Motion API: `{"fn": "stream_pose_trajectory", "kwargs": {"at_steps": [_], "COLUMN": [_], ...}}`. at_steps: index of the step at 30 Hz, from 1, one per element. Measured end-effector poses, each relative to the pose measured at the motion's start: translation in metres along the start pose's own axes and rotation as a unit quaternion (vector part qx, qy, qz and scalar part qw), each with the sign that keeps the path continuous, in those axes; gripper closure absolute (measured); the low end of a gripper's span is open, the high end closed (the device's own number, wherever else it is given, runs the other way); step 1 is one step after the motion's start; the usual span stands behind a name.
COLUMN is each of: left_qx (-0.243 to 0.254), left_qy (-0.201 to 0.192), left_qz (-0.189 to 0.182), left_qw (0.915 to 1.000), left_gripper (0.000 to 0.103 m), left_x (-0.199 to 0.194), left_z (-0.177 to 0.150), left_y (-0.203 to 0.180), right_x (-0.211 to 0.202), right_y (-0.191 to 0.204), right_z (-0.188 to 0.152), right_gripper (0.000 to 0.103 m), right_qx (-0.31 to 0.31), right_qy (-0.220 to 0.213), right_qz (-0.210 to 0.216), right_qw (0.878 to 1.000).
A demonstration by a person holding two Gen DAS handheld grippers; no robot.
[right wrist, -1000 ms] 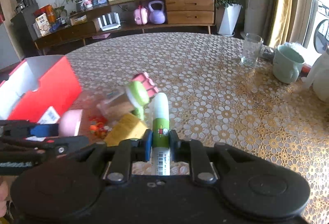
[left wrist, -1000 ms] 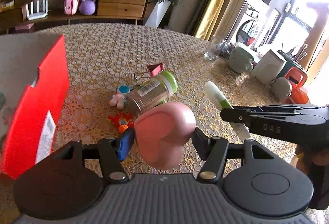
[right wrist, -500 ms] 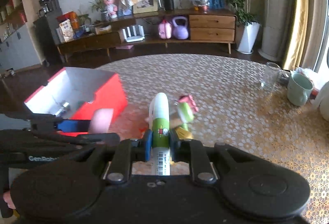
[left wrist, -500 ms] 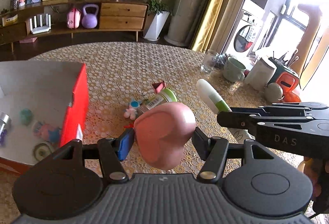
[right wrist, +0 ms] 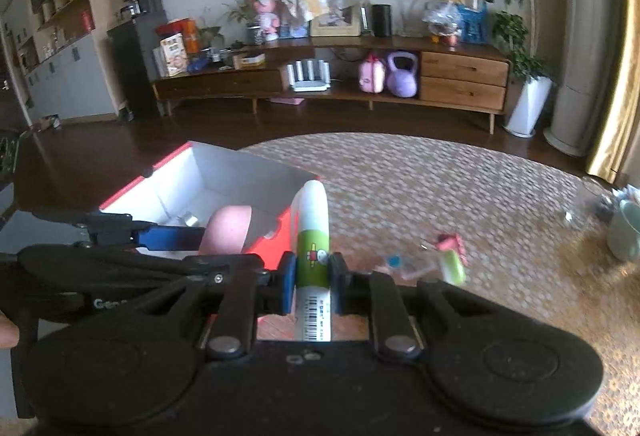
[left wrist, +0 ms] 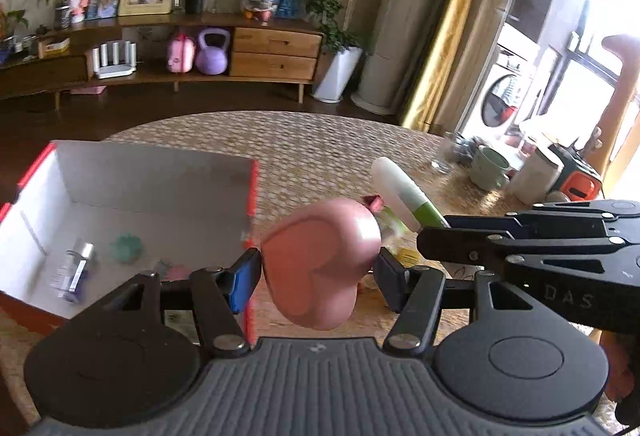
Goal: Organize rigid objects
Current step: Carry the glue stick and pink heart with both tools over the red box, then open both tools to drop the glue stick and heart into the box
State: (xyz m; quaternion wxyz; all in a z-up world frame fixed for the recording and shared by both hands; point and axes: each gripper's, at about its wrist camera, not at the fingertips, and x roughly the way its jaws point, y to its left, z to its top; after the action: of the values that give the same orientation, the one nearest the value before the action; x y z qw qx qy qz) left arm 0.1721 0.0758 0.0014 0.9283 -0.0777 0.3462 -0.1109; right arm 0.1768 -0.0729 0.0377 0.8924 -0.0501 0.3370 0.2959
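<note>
Two things are carried toward the red box.

A pink heart-shaped case [left wrist: 320, 260] is held up in the air by the left gripper [left wrist: 318, 278], just beside the near corner of the red box [left wrist: 253, 191], most likely so it can be dropped in with the small things already lying on the white floor of the box. The left fingers [left wrist: 243, 278] are kept about half open, and the case is squeezed between them on both sides. A white and green tube [right wrist: 313, 236] is held by the right gripper [right wrist: 313, 286], pointing forward and up, close to the box edge. The right fingers [right wrist: 289, 286] are closed almost all the way, pressed on the thin tube. A green-capped jar [right wrist: 450, 266] and a few small toys are left on the table [right wrist: 440, 187], so more tidying is probably still to be done.
</note>
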Motion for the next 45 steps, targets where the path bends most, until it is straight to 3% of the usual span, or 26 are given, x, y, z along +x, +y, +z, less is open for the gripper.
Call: {"fn": "stream_pose_trajectory", "kwargs": {"at_steps": [18,27,37,45], "left_qx": [-0.025,0.000,0.020,0.039], "left_qy": [0.012,0.025,0.087,0.133], "left_qz": [0.078,0.135,0.167,0.172], "left_qw": [0.9966,0.9905,0.9819,0.9752], "left_gripper": [0.042,0.042,0.042,0.042], "left_x": [0.013,0.029,0.075,0.113], "left_z": [0.026,0.039,0.051,0.056], "left_y": [0.114,0.154,0.184,0.182], "right_x": [0.090,0.139,0.189,0.208], "right_y": [0.054,0.082,0.106,0.118], "right_z": [0.037,0.046,0.031,0.021], "right_gripper": [0.086,0.086,0.086,0.086], "right_qx": [0.001,-0.015,-0.056,-0.084], "right_qy": [0.028,0.057,0.105,0.133], "right_qz": [0.030,0.037,0.025,0.021], "right_qw": [0.999,0.998,0.993,0.987]}}
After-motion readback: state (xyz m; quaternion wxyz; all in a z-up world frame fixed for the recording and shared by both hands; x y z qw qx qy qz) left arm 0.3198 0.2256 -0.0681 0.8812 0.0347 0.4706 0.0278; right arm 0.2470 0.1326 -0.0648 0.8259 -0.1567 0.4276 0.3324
